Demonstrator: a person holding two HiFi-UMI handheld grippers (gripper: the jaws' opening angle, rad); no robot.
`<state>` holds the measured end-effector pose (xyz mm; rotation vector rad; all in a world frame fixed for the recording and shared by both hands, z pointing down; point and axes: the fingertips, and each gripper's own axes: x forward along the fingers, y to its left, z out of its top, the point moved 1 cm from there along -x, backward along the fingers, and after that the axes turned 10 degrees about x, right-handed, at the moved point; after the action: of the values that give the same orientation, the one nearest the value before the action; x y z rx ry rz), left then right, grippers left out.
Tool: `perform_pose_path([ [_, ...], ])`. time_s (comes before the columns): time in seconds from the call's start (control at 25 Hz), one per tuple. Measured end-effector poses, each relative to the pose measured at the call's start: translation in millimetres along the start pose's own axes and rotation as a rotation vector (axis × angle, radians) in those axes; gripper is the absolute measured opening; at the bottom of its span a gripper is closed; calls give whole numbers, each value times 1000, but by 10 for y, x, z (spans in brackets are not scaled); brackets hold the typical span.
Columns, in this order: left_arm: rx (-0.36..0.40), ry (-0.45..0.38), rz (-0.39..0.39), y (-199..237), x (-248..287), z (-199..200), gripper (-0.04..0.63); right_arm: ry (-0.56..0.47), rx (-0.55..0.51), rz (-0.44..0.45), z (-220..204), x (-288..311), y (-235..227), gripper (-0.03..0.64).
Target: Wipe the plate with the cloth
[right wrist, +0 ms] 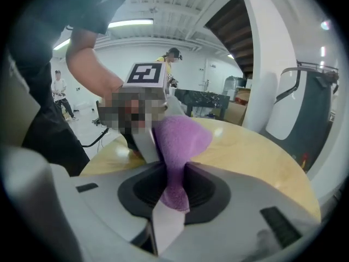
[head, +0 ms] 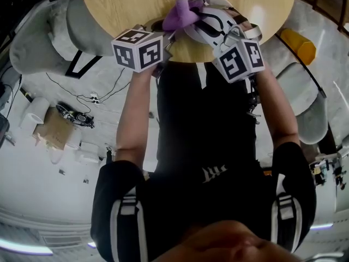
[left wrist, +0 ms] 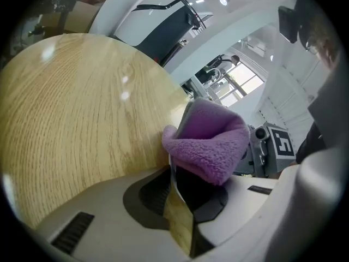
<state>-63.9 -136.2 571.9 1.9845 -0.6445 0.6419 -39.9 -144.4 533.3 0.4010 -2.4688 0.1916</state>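
Note:
Both grippers hang over the near rim of a round wooden table [head: 125, 4]. A thin plate [left wrist: 180, 217] stands edge-on in my left gripper [left wrist: 177, 201], whose jaws are shut on its rim. A fluffy purple cloth [left wrist: 212, 141] is folded over the plate's far edge. My right gripper [right wrist: 172, 192] is shut on that cloth [right wrist: 177, 141], with the plate's white edge [right wrist: 166, 225] running through the same jaws. From above, the cloth [head: 182, 12] bulges between the left gripper [head: 166, 34] and the right gripper [head: 191, 18]; the plate itself is mostly hidden there.
Grey chairs stand left [head: 38, 42] and right [head: 308, 100] of the table, with a yellow object [head: 299, 45] by the right one. A cardboard box [head: 54, 127] and cables lie on the floor at the left. People stand far back [right wrist: 59, 91].

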Motion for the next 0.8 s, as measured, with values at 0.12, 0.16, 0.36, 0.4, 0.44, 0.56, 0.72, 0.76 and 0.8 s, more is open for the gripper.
perform_pose_path([
  [0.12, 5, 3, 0, 5, -8, -11, 44, 29, 21, 19, -96, -22, 13, 87],
  [0.16, 6, 3, 1, 4, -11, -10, 44, 37, 27, 18, -133, -54, -5, 87],
  [0.36, 8, 3, -3, -11, -12, -1, 44, 89, 21, 2, -364, -320, -132, 87],
  [0.4, 8, 1, -4, -18, -14, 3, 44, 101, 17, -3, -414, -382, -142, 87],
  [0.44, 9, -1, -6, -29, -16, 8, 44, 111, 15, -10, -462, -447, -150, 87],
  [0.56, 12, -6, -8, -62, -13, 22, 44, 135, 15, -37, -569, -640, -177, 87],
  [0.72, 13, -7, -11, -66, -17, 20, 44, 157, 28, -78, -670, -817, -197, 87],
  [0.76, 12, -9, -13, -64, -21, 24, 44, 156, 33, -85, -690, -836, -202, 87],
  [0.8, 11, -11, -13, -61, -22, 26, 43, 157, 37, -94, -706, -851, -210, 87],
])
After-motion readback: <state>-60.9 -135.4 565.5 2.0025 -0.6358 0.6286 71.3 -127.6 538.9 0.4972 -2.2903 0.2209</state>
